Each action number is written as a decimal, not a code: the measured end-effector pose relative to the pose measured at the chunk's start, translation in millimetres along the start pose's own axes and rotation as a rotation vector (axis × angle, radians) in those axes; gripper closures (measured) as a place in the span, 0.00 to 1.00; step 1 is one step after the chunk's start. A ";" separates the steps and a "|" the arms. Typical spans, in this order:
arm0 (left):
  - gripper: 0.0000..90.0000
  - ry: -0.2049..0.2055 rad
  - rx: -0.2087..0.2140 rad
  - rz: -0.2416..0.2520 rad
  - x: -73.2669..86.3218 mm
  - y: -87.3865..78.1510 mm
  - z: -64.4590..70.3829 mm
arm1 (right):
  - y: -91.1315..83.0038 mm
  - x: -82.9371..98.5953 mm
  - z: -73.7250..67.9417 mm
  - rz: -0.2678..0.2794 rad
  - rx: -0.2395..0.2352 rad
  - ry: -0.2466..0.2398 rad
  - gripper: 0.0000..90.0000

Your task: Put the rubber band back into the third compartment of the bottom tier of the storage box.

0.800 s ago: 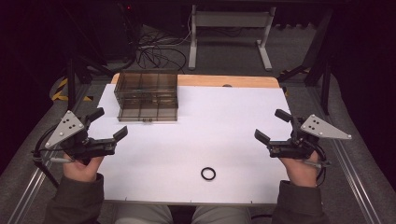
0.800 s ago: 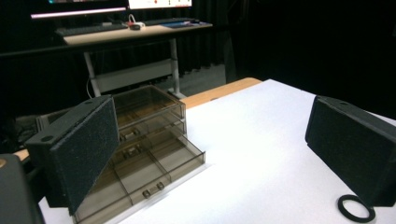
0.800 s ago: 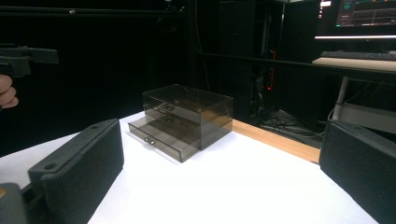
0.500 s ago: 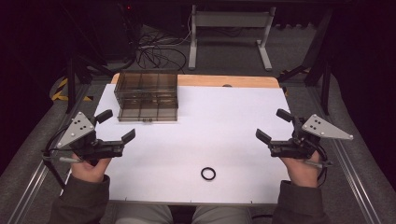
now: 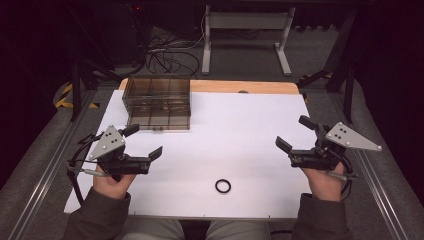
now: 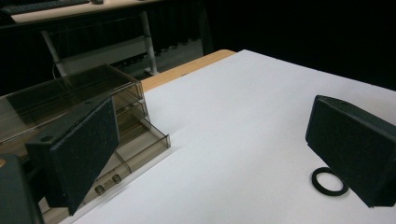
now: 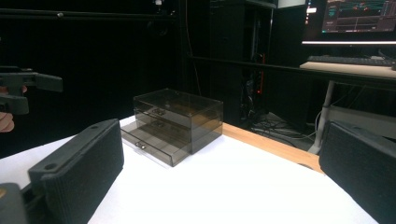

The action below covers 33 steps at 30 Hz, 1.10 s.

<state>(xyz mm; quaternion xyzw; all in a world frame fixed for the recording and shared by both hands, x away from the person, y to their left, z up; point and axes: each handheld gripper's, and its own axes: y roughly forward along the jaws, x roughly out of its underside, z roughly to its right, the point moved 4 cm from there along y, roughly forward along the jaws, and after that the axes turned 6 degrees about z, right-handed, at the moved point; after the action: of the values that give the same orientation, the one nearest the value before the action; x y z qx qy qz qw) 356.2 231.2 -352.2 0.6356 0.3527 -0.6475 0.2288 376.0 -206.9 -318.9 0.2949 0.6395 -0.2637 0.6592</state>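
A small black ring lies flat on the white table top, near the front edge and between the two hands. My left gripper is held open above the table's left side, left of the ring and in front of a smoky clear drawer box. In the left gripper view the ring lies beside the right jaw, and the box stands behind the left jaw. At the table's right side my right gripper is open too, with nothing between its jaws.
The drawer box stands at the back left with its bottom drawer pulled out a little. A wooden strip runs along the table's far edge. Metal rails flank the table. Desk legs and cables lie on the floor beyond.
My left gripper has moved to the right, toward the table's middle, still open. The right gripper has barely shifted. The ring and the box stay where they were.
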 end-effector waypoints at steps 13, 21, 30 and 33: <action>0.04 0.010 0.062 -0.050 11.2 24.5 20.5 | -2.2 -3.0 0.7 0.005 0.015 -0.002 0.00; 0.05 0.001 0.108 -0.078 24.7 40.0 32.2 | -4.6 -3.6 2.4 0.007 0.024 0.001 0.00; 0.06 0.049 0.160 -0.113 34.2 56.2 50.2 | -8.3 -6.2 3.9 0.013 0.034 -0.002 0.00; 0.11 0.059 0.171 -0.127 37.3 60.1 55.8 | -11.8 -8.6 5.3 0.022 0.041 -0.006 0.00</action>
<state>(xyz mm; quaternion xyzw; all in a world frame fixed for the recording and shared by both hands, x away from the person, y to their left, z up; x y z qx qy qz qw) 360.8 156.4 -402.1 0.6480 0.3421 -0.6695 0.1219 370.8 -219.2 -310.9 0.3147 0.6288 -0.2704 0.6576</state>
